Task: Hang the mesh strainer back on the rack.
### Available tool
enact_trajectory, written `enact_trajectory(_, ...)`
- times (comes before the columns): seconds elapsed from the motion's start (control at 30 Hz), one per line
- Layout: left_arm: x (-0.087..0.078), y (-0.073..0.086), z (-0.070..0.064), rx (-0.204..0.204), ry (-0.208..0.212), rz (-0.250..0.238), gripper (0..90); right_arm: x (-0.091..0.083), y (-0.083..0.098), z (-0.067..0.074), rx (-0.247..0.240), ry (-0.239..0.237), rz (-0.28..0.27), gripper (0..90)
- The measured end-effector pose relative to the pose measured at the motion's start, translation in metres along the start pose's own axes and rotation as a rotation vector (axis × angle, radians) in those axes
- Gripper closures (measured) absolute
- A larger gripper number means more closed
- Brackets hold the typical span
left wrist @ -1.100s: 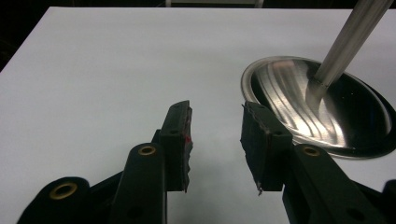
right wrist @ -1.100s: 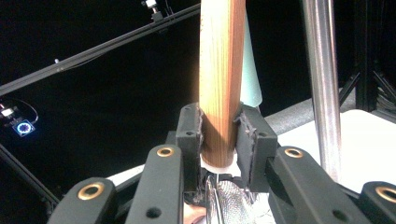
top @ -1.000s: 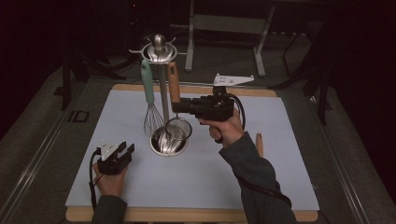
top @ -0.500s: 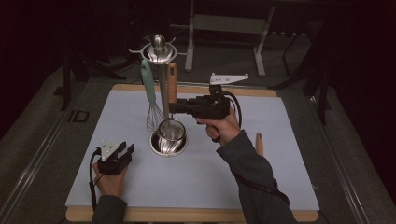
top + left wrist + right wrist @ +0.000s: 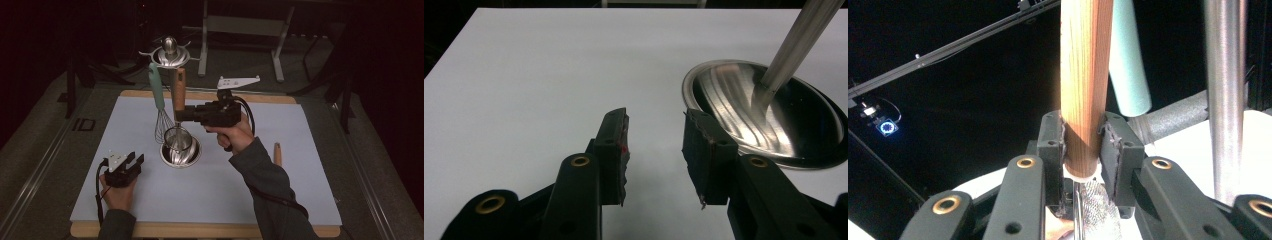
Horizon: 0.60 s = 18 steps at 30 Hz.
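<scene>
Right gripper (image 5: 1083, 150) fingers clamp the wooden handle (image 5: 1085, 75) (upright)

Wooden-handled strainer (image 5: 178, 107) hangs upright from the utensil stand (image 5: 170, 54).

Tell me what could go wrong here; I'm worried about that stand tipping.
1. The right tongs clamp the strainer by the wooden handle close to the whisk; a sideways pull could knock the whisk off.
2. The left tongs rest open on the mat, so nothing steadies the stand; it might shift or tip.
</scene>
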<state>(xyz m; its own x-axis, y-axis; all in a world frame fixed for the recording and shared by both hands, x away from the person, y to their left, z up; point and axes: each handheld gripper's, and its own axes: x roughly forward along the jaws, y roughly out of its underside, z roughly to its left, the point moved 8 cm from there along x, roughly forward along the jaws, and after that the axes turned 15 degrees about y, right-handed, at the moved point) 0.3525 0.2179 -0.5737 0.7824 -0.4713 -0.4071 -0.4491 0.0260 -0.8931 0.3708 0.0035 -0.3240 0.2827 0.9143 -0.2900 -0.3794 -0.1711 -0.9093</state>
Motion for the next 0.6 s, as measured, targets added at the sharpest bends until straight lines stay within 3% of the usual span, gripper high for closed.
enact_trajectory(0.33,0.000,0.000,0.000,-0.002,0.001,-0.001,62.2,0.000,0.000,-0.004,-0.007,0.003,-0.005,72.6)
enact_trajectory(0.6,0.000,0.000,0.000,0.001,0.000,0.002,62.1,-0.003,0.000,-0.016,0.053,-0.028,-0.017,69.7)
